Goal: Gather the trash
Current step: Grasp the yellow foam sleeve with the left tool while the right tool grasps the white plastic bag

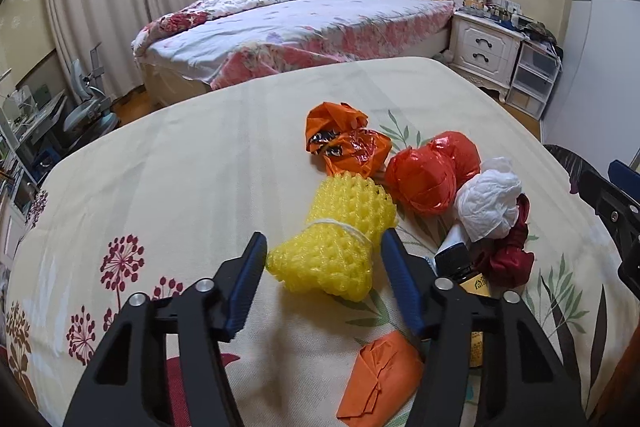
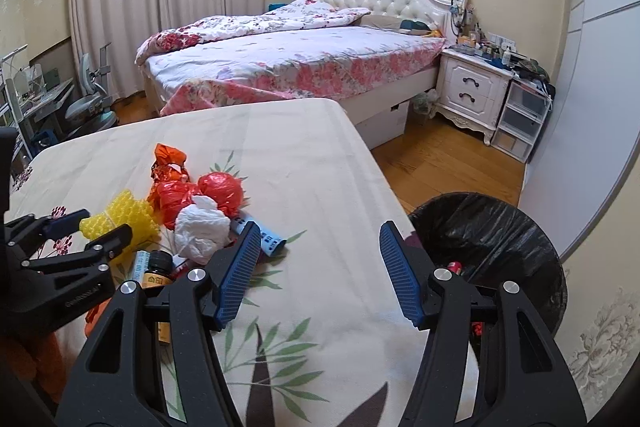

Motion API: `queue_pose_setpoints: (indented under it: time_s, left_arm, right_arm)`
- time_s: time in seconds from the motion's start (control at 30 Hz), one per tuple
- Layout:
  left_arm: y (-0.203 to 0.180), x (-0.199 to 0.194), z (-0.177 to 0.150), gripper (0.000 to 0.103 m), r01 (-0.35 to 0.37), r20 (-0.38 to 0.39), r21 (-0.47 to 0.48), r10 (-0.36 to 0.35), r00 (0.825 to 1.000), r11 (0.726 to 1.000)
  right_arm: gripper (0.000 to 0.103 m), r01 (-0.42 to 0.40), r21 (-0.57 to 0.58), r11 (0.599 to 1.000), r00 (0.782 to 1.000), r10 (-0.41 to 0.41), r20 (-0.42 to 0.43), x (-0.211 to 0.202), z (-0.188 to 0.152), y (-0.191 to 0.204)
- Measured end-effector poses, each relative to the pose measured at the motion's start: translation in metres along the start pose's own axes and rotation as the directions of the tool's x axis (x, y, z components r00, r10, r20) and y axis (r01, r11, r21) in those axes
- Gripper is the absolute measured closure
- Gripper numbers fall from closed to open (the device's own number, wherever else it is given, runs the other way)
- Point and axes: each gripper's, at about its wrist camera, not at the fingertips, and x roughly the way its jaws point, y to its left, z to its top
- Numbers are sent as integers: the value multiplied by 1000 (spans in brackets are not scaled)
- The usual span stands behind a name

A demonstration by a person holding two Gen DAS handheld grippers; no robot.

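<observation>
The left tool [image 1: 323,261] has its blue pads on either side of the yellow foam net [image 1: 334,237], seemingly touching it at the tied waist, though a firm pinch cannot be confirmed. Just beyond the yellow foam net on the floral bed cover [image 1: 160,167] lie orange wrappers [image 1: 344,143], a red bag [image 1: 432,179] and white paper [image 1: 488,203]. The right tool [image 2: 318,259] stands spread and empty, with the black-lined bin [image 2: 500,239] off the cover's edge, well apart from the net.
</observation>
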Motion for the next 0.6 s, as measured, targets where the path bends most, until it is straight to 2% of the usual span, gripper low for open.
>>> queue_pose_setpoints:
  time_s: [0.13, 0.3, 0.6]
  left_arm:
    - [3, -4, -2, 53, 15, 20, 2, -15, 1000, 1000]
    - [13, -14, -5, 56, 10, 39, -22, -9, 999, 1000]
    - [47, -30, -13, 56, -51, 56, -80, 55, 997, 995]
  right_arm:
    - [43, -14, -17, 1000, 1000, 14, -3, 3, 2, 10]
    - [43, -38, -35, 999, 999, 38, -2, 5, 4, 24]
    - [43, -89, -81, 993, 996, 88, -19, 14, 7, 54]
